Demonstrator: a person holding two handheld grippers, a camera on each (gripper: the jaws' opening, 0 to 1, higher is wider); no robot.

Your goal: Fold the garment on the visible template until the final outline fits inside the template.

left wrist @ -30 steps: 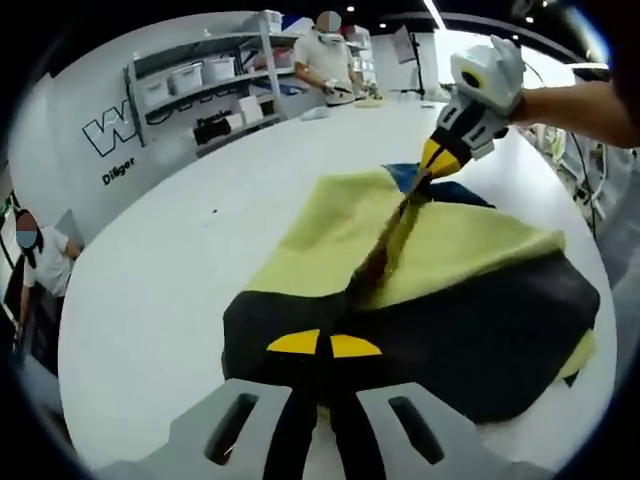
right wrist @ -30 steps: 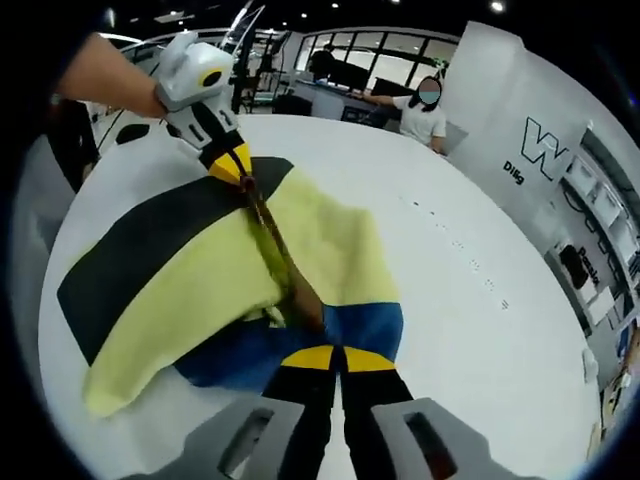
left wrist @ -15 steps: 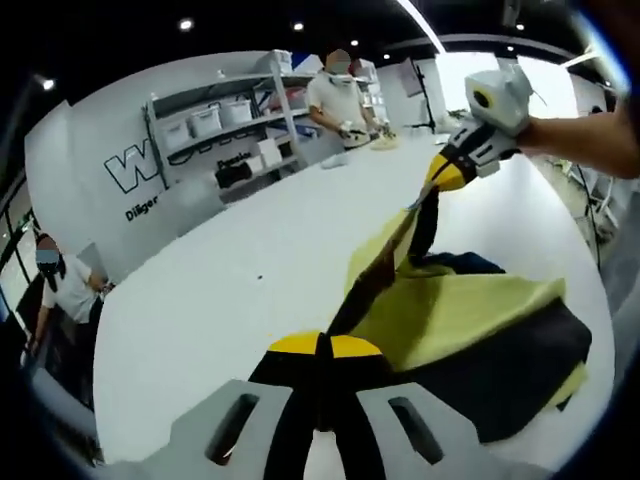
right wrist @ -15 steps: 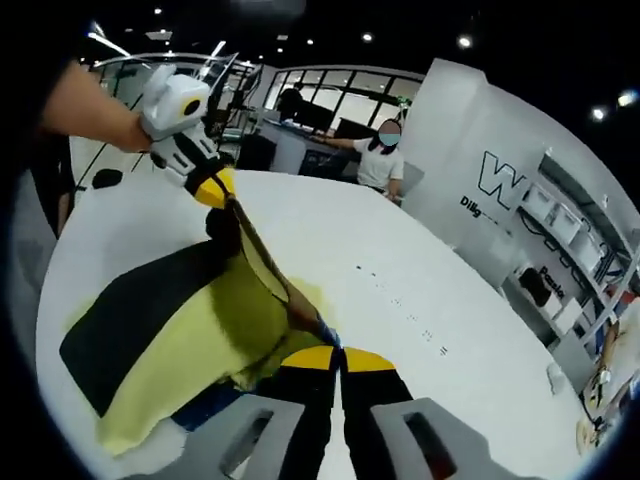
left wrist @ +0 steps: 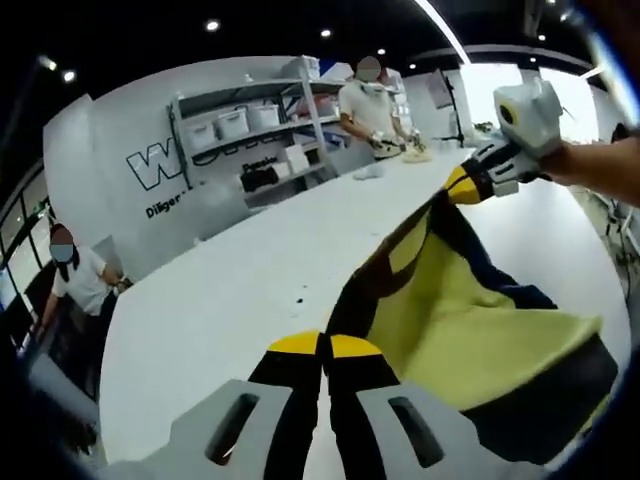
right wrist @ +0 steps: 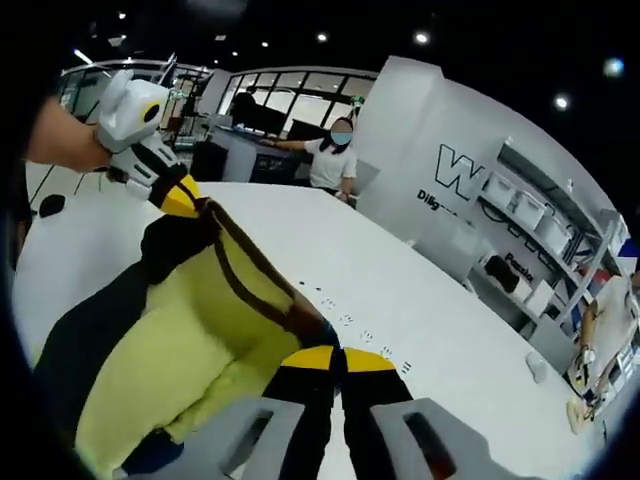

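A yellow, black and blue garment [left wrist: 470, 320] hangs lifted off the white table [left wrist: 230, 290], stretched taut between both grippers along one edge. My left gripper [left wrist: 325, 347] is shut on one end of that edge, at the bottom of the left gripper view. The right gripper [left wrist: 462, 186] shows at upper right there, pinching the other end. In the right gripper view my right gripper [right wrist: 338, 358] is shut on the garment [right wrist: 190, 320], and the left gripper [right wrist: 178, 195] holds the far end at upper left. No template outline shows under the cloth.
The white table [right wrist: 440, 320] stretches wide, with small dark marks [right wrist: 350, 318] on it. Grey shelves with bins [left wrist: 240, 130] stand behind it. A person [left wrist: 375, 100] works at the far end; another person [right wrist: 335, 160] sits past the opposite edge.
Both grippers have risen and carried the garment's edge up with them. The cloth that lay spread on the table now hangs mostly off it, stretched between them.
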